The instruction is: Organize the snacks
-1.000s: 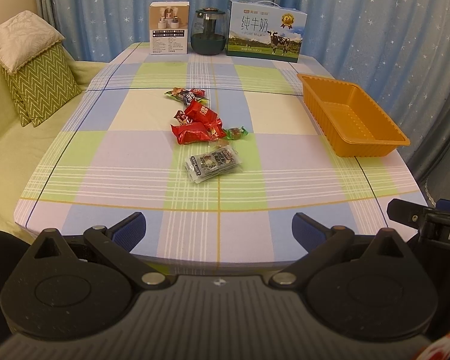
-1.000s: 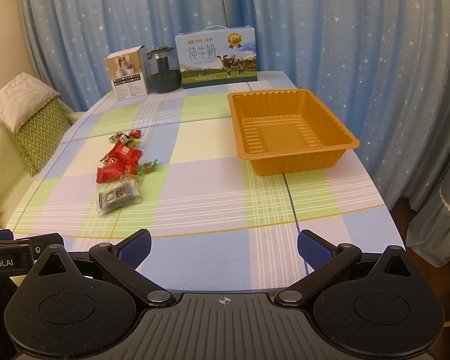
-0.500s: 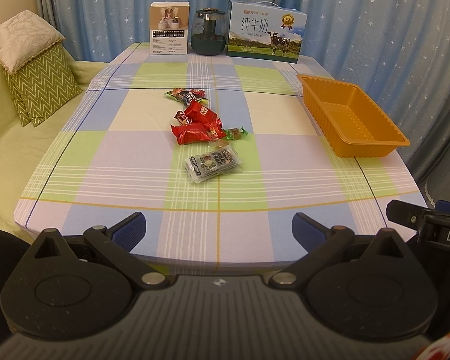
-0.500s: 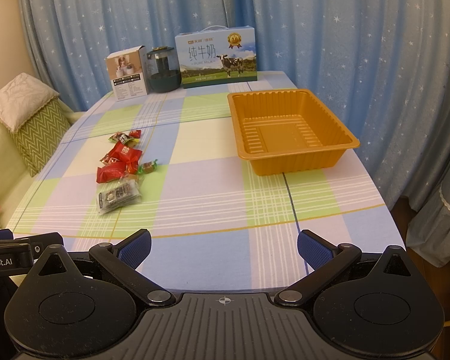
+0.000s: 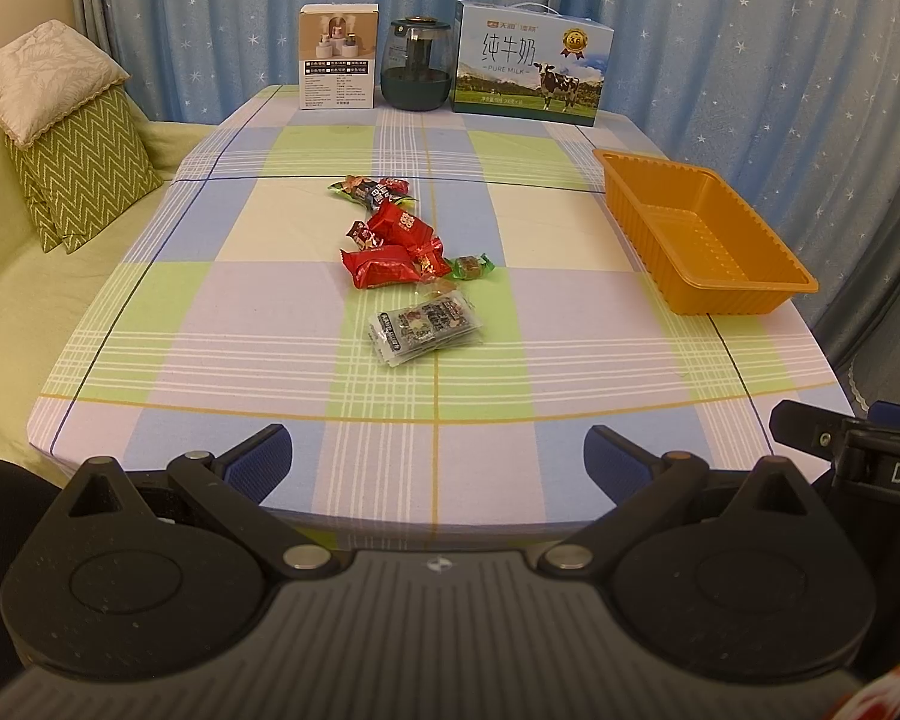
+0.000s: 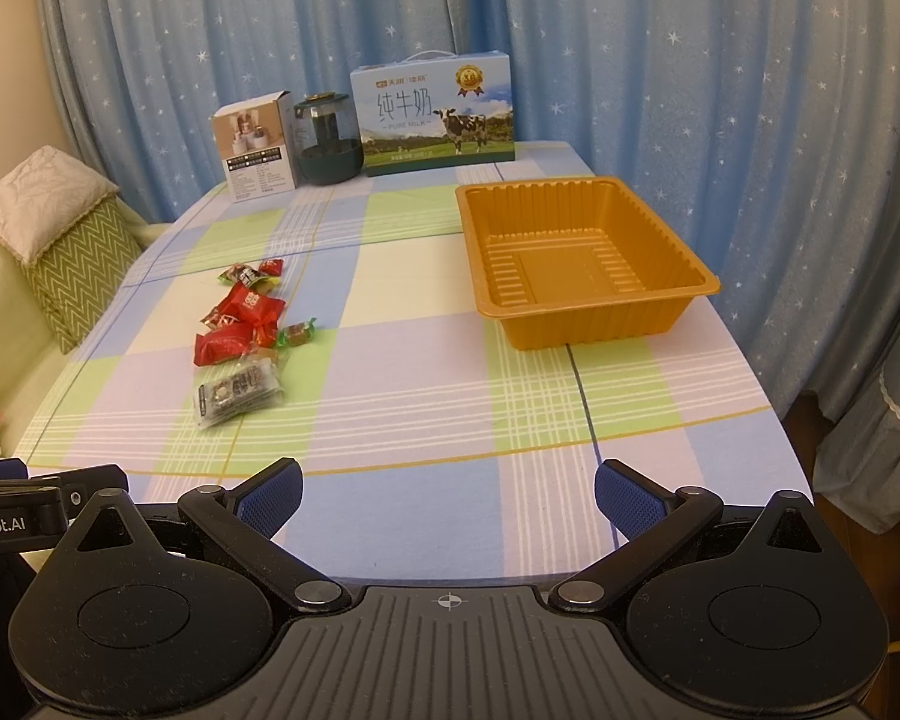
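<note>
I see nothing sorted yet: the orange tray [image 6: 588, 267] at 2 o'clock is empty, the snack packets [image 5: 411, 258] lie at 12 o'clock on the surface [image 5: 270, 330], and both my left hand-held gripper [image 5: 437, 468] and right hand-held gripper [image 6: 447, 495] stand wide apart, holding nothing.

Near edge: bare cloth on the table [image 5: 438, 420] in front of both grippers.
Centre: snacks [image 5: 408, 258] in a loose line, wrappers touching; open cloth to either side.
Right: tray [image 6: 576, 264] near the edge, well apart from the snacks; wide bare lane between.
Far end: box [image 5: 338, 57], jar [image 5: 416, 66], milk carton [image 5: 531, 65] in a row against the curtain.
</note>
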The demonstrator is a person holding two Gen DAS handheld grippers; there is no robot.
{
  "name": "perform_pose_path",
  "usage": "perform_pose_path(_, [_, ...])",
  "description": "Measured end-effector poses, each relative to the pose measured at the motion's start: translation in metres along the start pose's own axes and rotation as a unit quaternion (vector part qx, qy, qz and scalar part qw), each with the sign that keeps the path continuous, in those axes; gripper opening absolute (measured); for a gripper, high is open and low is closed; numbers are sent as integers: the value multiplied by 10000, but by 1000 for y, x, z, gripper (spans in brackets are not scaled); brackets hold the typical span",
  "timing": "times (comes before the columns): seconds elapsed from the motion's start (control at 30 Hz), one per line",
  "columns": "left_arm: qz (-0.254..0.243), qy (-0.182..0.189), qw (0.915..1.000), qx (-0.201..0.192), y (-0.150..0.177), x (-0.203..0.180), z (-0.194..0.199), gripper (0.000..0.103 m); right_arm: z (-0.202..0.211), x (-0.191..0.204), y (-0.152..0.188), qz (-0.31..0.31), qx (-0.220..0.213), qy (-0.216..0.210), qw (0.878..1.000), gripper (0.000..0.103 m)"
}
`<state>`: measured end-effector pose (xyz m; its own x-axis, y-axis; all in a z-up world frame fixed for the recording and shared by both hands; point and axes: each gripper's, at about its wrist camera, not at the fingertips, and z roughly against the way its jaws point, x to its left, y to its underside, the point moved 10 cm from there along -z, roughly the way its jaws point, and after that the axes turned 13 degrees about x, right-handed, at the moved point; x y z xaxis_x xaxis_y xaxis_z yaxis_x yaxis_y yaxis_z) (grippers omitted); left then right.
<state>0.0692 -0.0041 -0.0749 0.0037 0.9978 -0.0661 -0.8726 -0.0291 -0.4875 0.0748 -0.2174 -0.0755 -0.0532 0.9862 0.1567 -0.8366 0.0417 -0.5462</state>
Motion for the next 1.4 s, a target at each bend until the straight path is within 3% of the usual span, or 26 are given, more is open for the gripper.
perform_pose_path(1.07, [11, 63, 10000, 50, -1, -4, -2, 103, -4, -1, 2, 10, 31, -31, 10000, 103])
perform_pose_path(1.4, [248, -44, 9997, 43, -14, 32, -21, 103, -30, 21, -8, 248, -12, -263, 9993, 103])
